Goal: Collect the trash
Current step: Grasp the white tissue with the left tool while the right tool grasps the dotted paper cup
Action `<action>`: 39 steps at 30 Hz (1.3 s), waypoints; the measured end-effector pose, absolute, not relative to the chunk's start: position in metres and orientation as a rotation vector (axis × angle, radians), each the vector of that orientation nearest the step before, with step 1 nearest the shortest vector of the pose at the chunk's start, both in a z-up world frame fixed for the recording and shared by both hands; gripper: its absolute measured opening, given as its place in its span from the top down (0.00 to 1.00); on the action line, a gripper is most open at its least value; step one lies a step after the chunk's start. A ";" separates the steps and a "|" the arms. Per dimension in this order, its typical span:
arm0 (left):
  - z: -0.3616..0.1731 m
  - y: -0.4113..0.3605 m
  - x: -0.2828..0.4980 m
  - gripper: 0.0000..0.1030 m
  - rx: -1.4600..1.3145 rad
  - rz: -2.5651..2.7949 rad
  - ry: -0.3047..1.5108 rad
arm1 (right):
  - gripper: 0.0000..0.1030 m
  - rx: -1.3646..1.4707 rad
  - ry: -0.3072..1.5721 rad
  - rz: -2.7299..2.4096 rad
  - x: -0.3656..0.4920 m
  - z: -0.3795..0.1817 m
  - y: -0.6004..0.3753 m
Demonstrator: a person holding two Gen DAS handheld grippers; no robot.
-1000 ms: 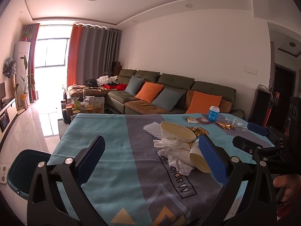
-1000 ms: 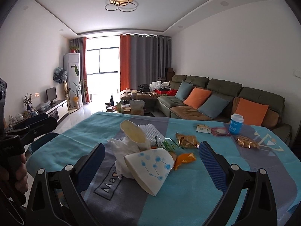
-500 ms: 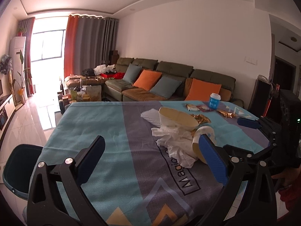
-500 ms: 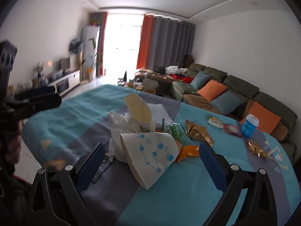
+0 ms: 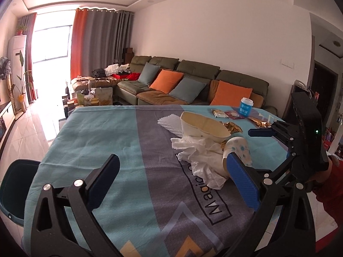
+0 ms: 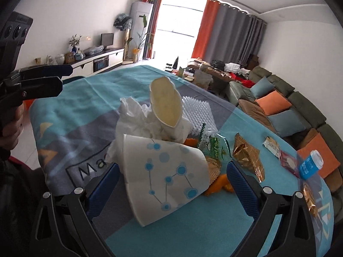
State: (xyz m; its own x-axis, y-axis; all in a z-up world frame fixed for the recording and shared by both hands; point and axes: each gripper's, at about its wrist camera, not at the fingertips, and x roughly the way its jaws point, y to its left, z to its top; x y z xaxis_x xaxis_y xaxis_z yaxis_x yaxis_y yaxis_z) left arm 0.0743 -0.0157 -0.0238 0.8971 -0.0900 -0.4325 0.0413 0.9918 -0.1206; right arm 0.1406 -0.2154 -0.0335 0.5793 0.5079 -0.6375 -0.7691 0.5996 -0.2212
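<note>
Paper cup (image 6: 165, 175) lies btwn wide-spread right gripper (image 6: 169, 184) fingers, untouched.

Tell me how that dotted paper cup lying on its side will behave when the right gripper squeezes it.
The dotted paper cup already looks flattened at its mouth, so it will probably crush further rather than resist. It seems empty, so likely very light. Lying between the open right gripper's fingers, it may slide on the tablecloth if nudged.

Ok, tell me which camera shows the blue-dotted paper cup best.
The right wrist view: the crushed paper cup lies on its side between the open right tool, its dot pattern fully visible. In the left wrist view the cup shows only partly, behind the left tool's finger and beside the crumpled tissue.
</note>
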 end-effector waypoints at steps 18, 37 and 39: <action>-0.036 -0.032 0.113 0.05 -0.094 -0.125 0.504 | 0.26 -0.386 0.618 0.837 0.142 -0.027 -0.244; -0.070 -0.031 0.186 0.65 -0.226 -0.192 0.689 | 0.26 -0.148 0.586 0.666 0.120 -0.015 -0.298; -0.069 -0.030 0.186 0.70 -0.230 -0.197 0.671 | 0.26 -0.144 0.589 0.659 0.121 -0.016 -0.298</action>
State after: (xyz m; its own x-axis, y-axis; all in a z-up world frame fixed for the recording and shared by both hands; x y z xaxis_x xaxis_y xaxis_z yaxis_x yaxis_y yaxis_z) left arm 0.1860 -0.0298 -0.0688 0.7664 -0.2529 -0.5905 0.1057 0.9563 -0.2725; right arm 0.1208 -0.2981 -0.0156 0.6344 0.5348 -0.5582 -0.6144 0.7870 0.0558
